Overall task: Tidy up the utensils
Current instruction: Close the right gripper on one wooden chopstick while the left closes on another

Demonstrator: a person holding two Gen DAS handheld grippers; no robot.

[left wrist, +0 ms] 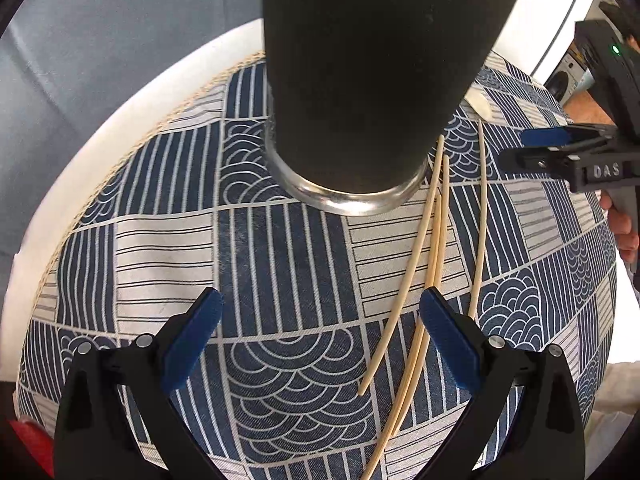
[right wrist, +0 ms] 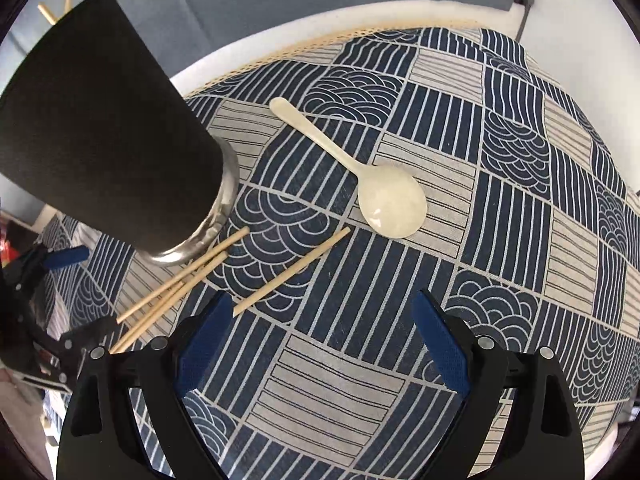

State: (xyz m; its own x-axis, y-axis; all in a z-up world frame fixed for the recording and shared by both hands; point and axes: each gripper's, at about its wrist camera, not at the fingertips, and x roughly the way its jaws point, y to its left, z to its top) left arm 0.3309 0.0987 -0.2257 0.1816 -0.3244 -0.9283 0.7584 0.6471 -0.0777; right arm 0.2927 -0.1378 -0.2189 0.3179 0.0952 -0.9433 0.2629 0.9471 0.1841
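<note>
A tall black cup (left wrist: 372, 72) with a shiny metal bottom stands on a blue and white patterned cloth (left wrist: 280, 264). In the right wrist view two wooden stick ends (right wrist: 56, 8) poke out over the top of the cup.

Four thin wooden chopsticks (left wrist: 416, 264) lie flat on the cloth, just beside the cup's bottom. Three of them lie close together and cross each other. The fourth chopstick (right wrist: 292, 272) lies a little apart from them.

A white plastic spoon (right wrist: 360, 176) lies on the cloth too, bowl side up — it is near the chopsticks but not touching them.

The left gripper (left wrist: 320, 320) hangs over the cloth with its blue fingers spread wide. Nothing is between them. Its right finger (left wrist: 448, 340) is over the bunch of three chopsticks.

The right gripper (right wrist: 324, 328) is also spread wide and holds nothing — the lone chopstick's near end goes behind its left finger (right wrist: 204, 344). The spoon lies ahead of it.
</note>
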